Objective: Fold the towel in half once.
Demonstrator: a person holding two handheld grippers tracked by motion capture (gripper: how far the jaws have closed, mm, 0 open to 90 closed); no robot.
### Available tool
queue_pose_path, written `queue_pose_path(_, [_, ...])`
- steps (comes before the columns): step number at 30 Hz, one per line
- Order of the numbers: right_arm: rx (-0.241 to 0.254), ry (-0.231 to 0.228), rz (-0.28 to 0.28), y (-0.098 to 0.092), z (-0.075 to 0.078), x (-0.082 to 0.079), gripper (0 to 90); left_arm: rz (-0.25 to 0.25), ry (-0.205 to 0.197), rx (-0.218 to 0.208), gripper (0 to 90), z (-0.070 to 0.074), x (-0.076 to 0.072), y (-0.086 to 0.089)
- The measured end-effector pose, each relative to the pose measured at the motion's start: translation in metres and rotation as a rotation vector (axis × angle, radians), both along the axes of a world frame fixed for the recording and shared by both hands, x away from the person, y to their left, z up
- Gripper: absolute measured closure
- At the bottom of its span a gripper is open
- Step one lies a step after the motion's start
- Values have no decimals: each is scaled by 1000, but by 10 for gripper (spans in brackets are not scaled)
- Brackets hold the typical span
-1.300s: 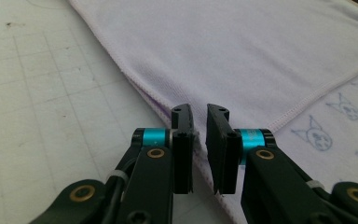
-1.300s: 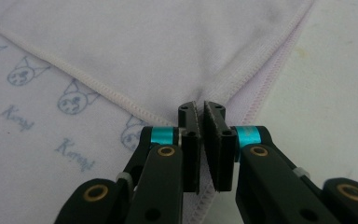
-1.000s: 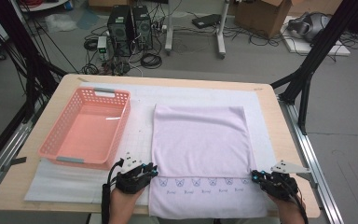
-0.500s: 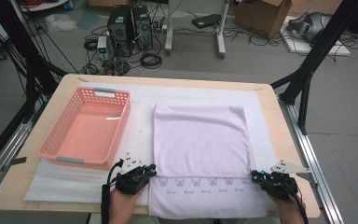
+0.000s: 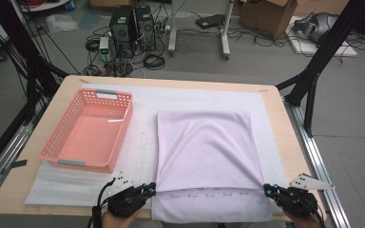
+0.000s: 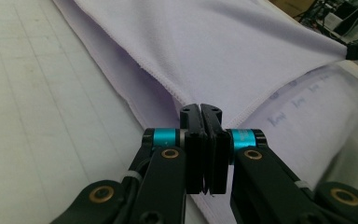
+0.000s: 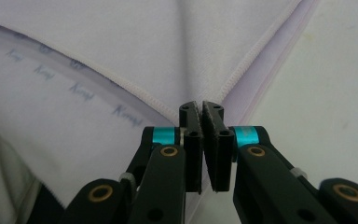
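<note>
A lilac towel (image 5: 204, 142) lies folded on the white mat, with a printed border along its near edge. My left gripper (image 5: 152, 188) is shut on the near left corner of the towel's top layer, and my right gripper (image 5: 267, 189) is shut on its near right corner. In the left gripper view the jaws (image 6: 200, 108) pinch the stitched corner of the towel (image 6: 223, 51), raised off the lower layer. The right gripper view has the jaws (image 7: 201, 106) closed on the other stitched corner of the towel (image 7: 121, 42). Creases run from both corners.
A pink plastic basket (image 5: 105, 93) stands empty at the left of the wooden table (image 5: 285, 142). The white mat (image 5: 142, 147) covers most of the tabletop. Black frame legs, computers and cables are on the floor beyond the far edge.
Both grippers have drawn back toward the near edge with the towel's corners. The top layer is now pulled taut and creased, and its far edge has slid slightly nearer.
</note>
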State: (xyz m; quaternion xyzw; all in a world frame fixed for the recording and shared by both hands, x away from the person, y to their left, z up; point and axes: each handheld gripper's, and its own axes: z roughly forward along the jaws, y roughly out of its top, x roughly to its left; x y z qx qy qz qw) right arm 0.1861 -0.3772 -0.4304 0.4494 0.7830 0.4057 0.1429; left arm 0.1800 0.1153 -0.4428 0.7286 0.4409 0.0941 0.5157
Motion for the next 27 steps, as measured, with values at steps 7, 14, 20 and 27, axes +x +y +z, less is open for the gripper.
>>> queue_pose_path(7, [17, 14, 31, -4, 0, -30, 866, -33, -6, 4, 879, 2, -26, 5])
queue_pose_path(14, [21, 27, 61, -9, 2, -58, 866, -94, 15, 10, 878, 0, -51, 6])
queue_pose_path(20, [31, 34, 27, -8, 1, -54, 704, -53, 1, -39, 612, 2, -37, 7])
queue_pose_path(27, [28, -6, -55, 0, 3, -17, 686, 26, 10, -30, 560, 3, 11, 5])
